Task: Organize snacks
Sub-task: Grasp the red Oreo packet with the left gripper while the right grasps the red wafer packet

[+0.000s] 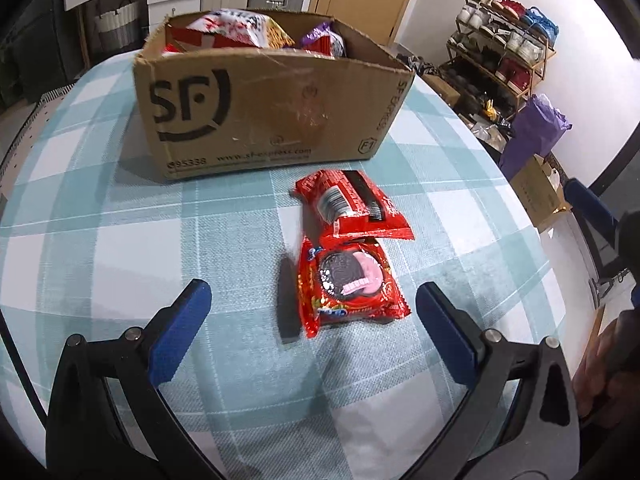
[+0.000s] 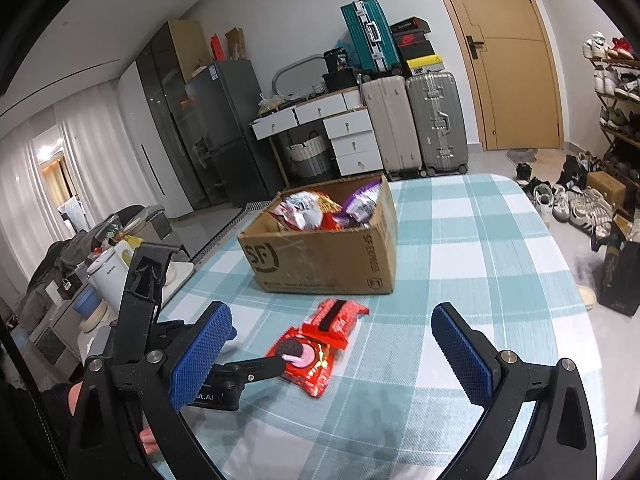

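Open tablecloth point(image 1: 100, 248) is seen on all sides of the two red cookie packets, with the table's right edge well apart at 3 o'clock and the cardboard box point(image 1: 264, 112) near at 12 o'clock. The left gripper point(image 1: 312, 316) is spread wide, nothing between its blue pads point(image 1: 180, 336), and it hovers just short of the near packet point(image 1: 352, 284). The right gripper point(image 2: 332, 344) is likewise spread and empty, with both packets ahead of it.

The near packet lies flat, a dark cookie with pink filling printed on it. The far packet point(image 1: 352, 204) overlaps its top edge, barcode side up. Other snack bags point(image 1: 248, 30) are seen inside the box.

The cloth is a teal-and-white check. Suitcases point(image 2: 416, 120), a door point(image 2: 508, 56) and a shoe rack point(image 1: 504, 52) are seen behind.
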Demonstrator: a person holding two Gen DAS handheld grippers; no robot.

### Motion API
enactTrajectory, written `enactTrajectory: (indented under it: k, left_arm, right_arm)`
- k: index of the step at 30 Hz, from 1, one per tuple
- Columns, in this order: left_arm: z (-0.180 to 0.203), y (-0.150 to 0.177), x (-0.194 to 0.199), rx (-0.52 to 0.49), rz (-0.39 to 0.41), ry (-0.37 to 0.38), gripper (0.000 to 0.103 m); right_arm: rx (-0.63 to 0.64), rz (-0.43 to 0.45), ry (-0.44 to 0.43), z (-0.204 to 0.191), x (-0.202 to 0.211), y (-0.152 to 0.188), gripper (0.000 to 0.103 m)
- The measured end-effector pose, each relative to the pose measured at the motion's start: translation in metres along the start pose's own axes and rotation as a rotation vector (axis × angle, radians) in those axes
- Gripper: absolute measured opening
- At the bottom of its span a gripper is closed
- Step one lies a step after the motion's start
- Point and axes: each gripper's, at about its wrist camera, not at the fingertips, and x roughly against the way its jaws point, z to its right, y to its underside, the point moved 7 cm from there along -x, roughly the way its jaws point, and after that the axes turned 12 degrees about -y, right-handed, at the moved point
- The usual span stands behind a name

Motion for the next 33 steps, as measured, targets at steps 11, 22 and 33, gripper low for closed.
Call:
enactTrajectory:
  k: [11, 22, 33]
  left_arm:
    - [0.030, -0.006, -0.049, -0.031, -0.053, -0.024, 0.101]
    - [0.050, -0.014, -0.067, -0.128, -0.013, -0.112, 0.049]
    - [0.045, -0.018, -0.069, -0.103, -0.004, -0.005, 0.044]
  right_arm:
    - [-0.065, -0.027, 0.047, 0.029, -0.005, 0.023, 0.102]
    - [-0.099, -0.042, 0.040, 0.039, -0.012, 0.029, 0.102]
    - [-0.094, -0.057, 0.027, 0.032, -0.021, 0.034, 0.102]
